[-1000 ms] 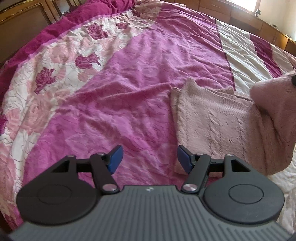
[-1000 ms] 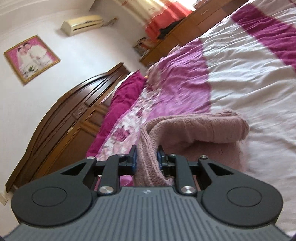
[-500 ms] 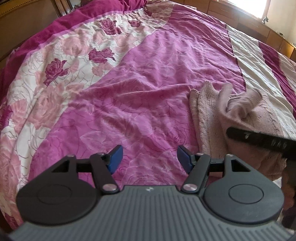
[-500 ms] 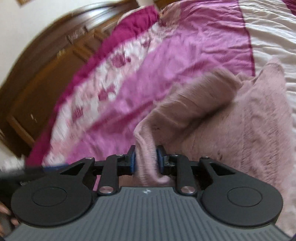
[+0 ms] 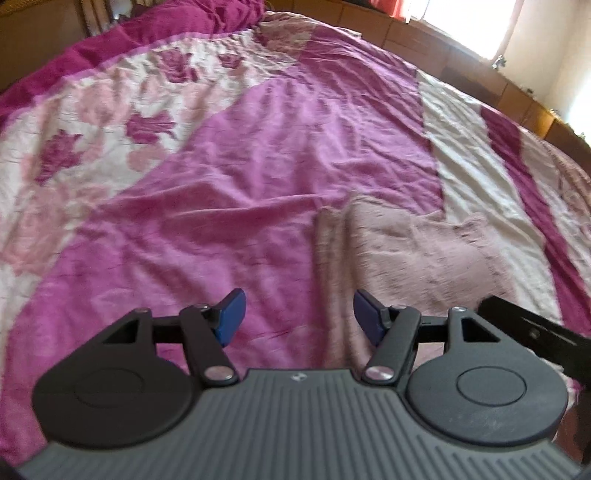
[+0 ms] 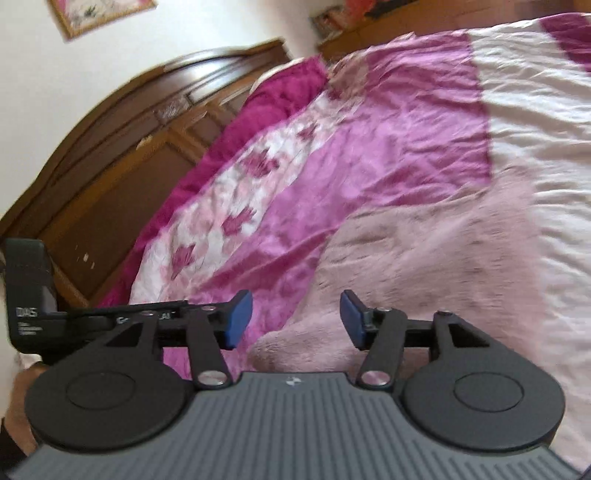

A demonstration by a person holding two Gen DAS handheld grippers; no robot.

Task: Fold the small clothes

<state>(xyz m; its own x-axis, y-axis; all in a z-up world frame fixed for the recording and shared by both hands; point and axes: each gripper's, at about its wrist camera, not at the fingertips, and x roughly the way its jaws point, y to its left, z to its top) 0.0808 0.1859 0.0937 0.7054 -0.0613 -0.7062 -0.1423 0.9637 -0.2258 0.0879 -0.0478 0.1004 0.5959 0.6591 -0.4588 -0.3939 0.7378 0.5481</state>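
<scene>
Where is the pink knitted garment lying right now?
The pink knitted garment lies flat on the bedspread, right of centre in the left wrist view, across the seam where magenta meets cream.

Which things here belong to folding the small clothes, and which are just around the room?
Belongs to the job:
- pink knitted garment, lying flat on the bed
- left gripper, jaws open and empty
- right gripper, jaws opening, over the garment's near edge

Just around:
- floral bedspread
- wooden headboard
- framed picture on the wall
</scene>
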